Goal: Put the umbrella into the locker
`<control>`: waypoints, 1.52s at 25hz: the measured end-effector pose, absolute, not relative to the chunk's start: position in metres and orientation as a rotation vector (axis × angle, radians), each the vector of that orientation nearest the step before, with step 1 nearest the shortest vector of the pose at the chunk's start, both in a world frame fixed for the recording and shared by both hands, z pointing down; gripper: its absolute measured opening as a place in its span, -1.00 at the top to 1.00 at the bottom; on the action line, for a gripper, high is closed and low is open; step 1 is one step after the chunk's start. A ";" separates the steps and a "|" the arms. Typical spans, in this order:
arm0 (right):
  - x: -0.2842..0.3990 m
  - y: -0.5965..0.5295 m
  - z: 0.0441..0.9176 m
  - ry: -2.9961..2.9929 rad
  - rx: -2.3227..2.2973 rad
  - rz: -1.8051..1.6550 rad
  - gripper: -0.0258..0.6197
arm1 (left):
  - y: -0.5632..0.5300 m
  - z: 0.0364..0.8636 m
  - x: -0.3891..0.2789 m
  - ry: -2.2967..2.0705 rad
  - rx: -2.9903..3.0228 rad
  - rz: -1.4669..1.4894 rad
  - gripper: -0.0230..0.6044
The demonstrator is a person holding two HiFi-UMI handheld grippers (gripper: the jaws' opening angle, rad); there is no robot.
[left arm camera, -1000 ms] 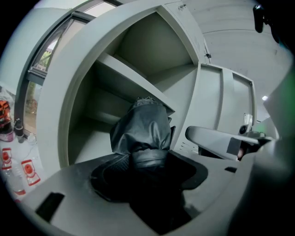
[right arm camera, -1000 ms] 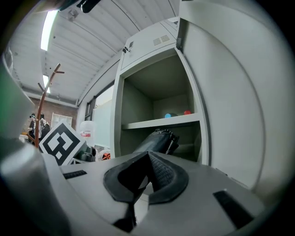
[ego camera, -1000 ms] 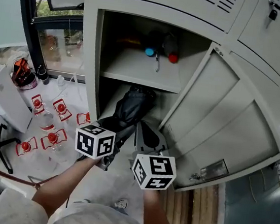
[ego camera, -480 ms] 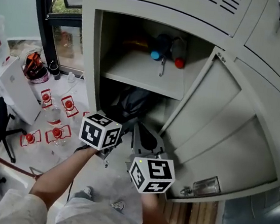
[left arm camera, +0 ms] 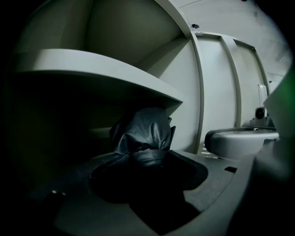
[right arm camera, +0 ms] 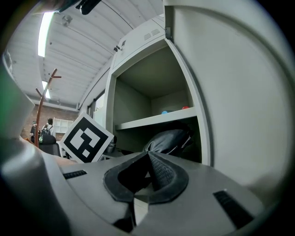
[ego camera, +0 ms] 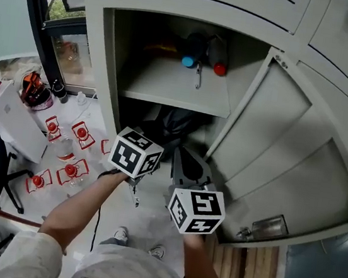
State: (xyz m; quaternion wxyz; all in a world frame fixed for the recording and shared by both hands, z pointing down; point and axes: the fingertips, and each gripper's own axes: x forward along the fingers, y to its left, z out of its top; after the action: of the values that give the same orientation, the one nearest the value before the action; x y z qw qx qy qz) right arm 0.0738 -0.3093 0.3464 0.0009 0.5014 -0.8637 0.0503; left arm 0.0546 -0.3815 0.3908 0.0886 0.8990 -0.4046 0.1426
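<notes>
Black umbrella (ego camera: pixel 177 123) lies in the bottom part of the locker (ego camera: pixel 98 61), under the shelf (ego camera: pixel 168 85). The left gripper (left arm camera: pixel 148 171) jaws hold its near end, probably to push it deeper. The right gripper (right arm camera: pixel 146 162) jaws are closed and empty, waiting beside.

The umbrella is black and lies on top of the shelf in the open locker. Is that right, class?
Not quite. The black umbrella lies under the shelf in the open locker, not on top of it; the head view shows this.

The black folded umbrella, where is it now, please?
Head view, centre: the black folded umbrella is in the lower compartment of the grey locker, under its shelf.
</notes>
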 end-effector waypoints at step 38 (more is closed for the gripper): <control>0.078 -0.315 0.351 -2.641 1.653 0.169 0.91 | -0.454 0.388 0.070 -1.365 2.967 0.829 0.10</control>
State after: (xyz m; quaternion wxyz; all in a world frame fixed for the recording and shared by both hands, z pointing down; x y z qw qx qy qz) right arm 0.0779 -0.3147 0.3509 0.0109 0.5298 -0.8463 0.0542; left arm 0.0699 -0.4542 0.3884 -0.1138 0.8749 -0.4023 0.2444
